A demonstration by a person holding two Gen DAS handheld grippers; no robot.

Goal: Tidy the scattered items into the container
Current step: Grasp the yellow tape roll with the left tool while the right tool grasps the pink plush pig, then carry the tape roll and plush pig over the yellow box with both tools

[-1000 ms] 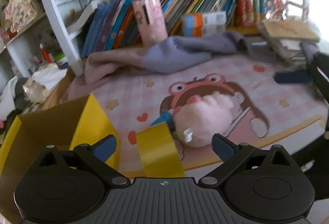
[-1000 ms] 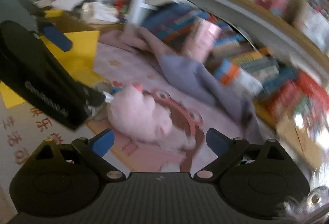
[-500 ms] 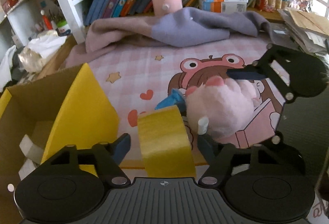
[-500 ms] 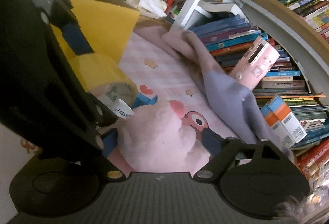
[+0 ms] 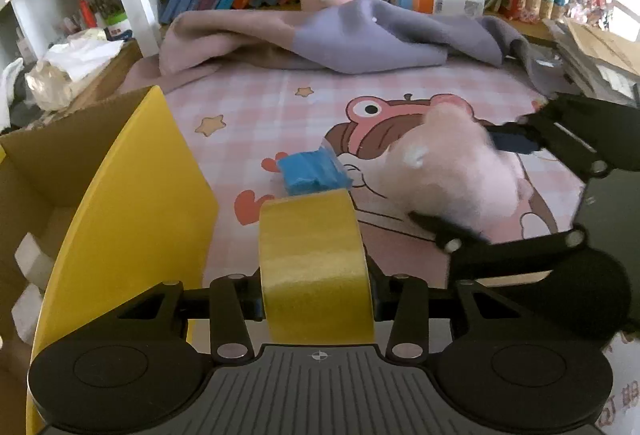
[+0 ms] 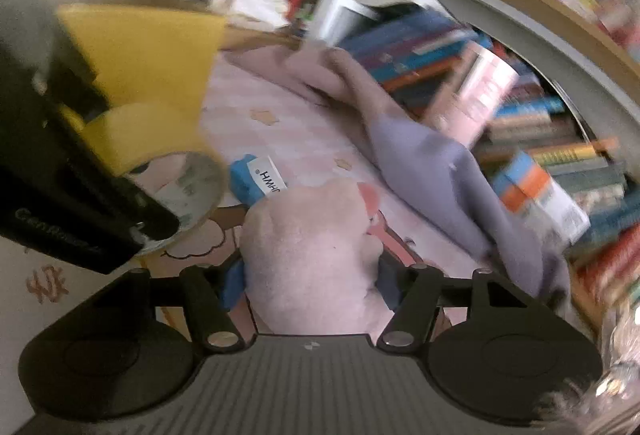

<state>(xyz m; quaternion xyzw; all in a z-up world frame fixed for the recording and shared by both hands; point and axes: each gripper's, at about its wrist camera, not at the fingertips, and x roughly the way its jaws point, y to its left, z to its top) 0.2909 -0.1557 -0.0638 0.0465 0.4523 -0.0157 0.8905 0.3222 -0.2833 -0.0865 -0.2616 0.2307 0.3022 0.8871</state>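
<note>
Two tools angled down, left tool [image 5: 316, 299] closing on tape roll [image 5: 314, 267], right tool [image 6: 312, 281] closing around plush [image 6: 312, 247]

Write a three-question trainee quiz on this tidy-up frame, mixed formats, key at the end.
1. Multiple choice: what sits between the fingers of the left gripper? A) the yellow roll of packing tape B) the fluffy pink plush toy C) the small blue wrapped packet
2. True or false: the blue packet already lies inside the open cardboard box with yellow flaps.
3. Fill in: the right gripper is closing around the ____.

Key:
1. A. The tape stands on edge with the jaws closing on its two flat sides.
2. False. It lies on the pink cartoon-print mat, between the tape and the plush.
3. Pink plush toy.
</note>
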